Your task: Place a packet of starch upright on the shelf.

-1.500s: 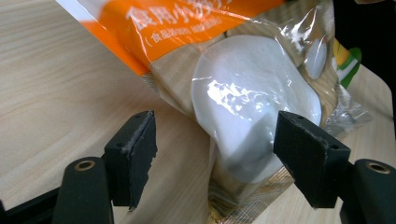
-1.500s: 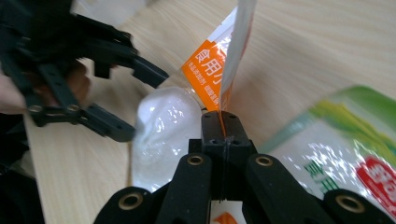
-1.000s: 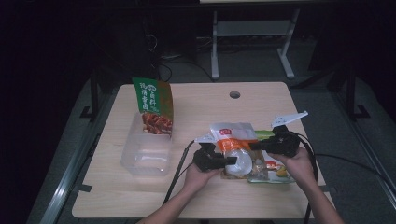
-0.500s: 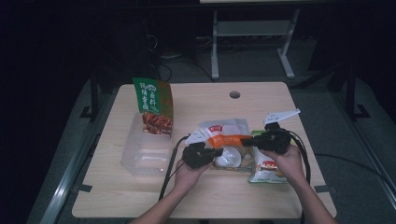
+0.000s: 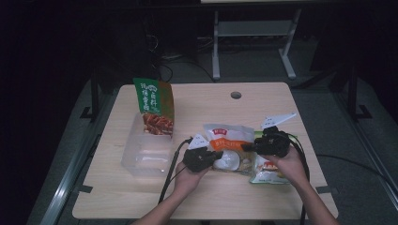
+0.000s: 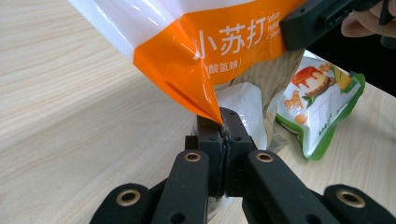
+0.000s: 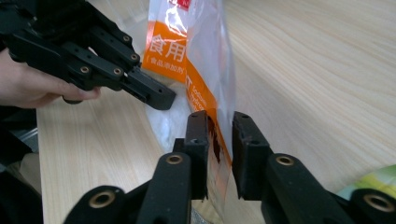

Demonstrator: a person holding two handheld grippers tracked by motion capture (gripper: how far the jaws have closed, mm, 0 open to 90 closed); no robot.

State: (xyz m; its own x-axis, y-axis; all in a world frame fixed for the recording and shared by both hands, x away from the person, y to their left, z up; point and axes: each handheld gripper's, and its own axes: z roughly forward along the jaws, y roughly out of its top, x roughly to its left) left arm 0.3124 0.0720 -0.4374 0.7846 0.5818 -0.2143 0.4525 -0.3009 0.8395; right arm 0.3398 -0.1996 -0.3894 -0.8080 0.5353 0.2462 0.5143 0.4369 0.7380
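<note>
The left hand-held gripper (image 6: 223, 140) has just clamped tight on a corner of the orange-and-white bag (image 6: 219, 42). The right hand-held gripper (image 7: 219, 140) has just been opening, the bag's edge loose between its jaws. The handover looks made; the bag hangs just above the tabletop (image 5: 197, 103).

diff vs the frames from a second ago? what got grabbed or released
Left gripper has clamped shut on a corner of the orange-and-white bag. Right gripper has just been opening: its jaws now stand apart with the bag's edge between them, so its hold is let go. The bag and both hands shifted slightly left. Unchanged: green pouch upright in the clear container, green-edged packet flat on the table.
</note>
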